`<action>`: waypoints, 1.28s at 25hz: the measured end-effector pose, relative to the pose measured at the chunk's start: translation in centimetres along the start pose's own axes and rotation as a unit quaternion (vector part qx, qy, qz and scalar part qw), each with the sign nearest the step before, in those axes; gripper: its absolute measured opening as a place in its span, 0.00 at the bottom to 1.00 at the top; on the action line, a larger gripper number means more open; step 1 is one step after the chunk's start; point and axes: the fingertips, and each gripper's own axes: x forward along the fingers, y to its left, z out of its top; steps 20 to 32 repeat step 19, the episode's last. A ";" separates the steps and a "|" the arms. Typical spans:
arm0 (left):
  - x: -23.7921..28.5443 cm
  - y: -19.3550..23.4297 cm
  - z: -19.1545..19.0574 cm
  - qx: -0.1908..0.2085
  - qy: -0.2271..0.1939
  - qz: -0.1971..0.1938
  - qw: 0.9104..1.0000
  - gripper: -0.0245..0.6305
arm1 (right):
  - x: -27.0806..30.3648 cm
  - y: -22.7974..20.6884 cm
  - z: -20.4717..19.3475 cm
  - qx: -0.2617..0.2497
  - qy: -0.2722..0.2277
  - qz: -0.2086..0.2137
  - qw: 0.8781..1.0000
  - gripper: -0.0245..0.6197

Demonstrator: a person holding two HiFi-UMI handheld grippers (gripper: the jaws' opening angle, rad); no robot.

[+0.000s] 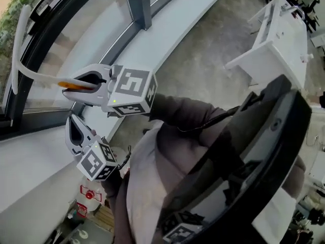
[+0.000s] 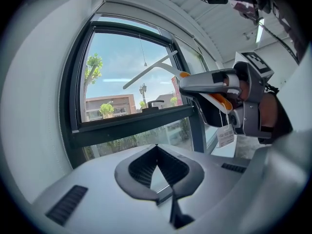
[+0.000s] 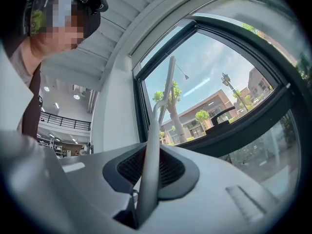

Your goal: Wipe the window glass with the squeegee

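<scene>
Sill (image 1: 30, 161) and window glass (image 1: 76, 39) fill the head view's left; a dark curved rim (image 1: 264, 151) hides the lower right. By the sill's far edge the right gripper (image 1: 68, 84) clamps the squeegee (image 1: 35, 75), its blade against the pane.

From the left gripper view, the left gripper (image 2: 156, 147) has its tips together, empty, below the squeegee (image 2: 151, 69).

Seen from the right gripper view, the right gripper (image 3: 148, 155) pinches the squeegee's handle (image 3: 163, 96); the blade is hard to make out.
</scene>
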 end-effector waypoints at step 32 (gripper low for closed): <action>-1.7 -3.4 0.1 -0.001 0.004 -0.030 1.000 0.04 | -3.2 0.9 1.7 -0.014 -0.011 -0.015 1.000 0.12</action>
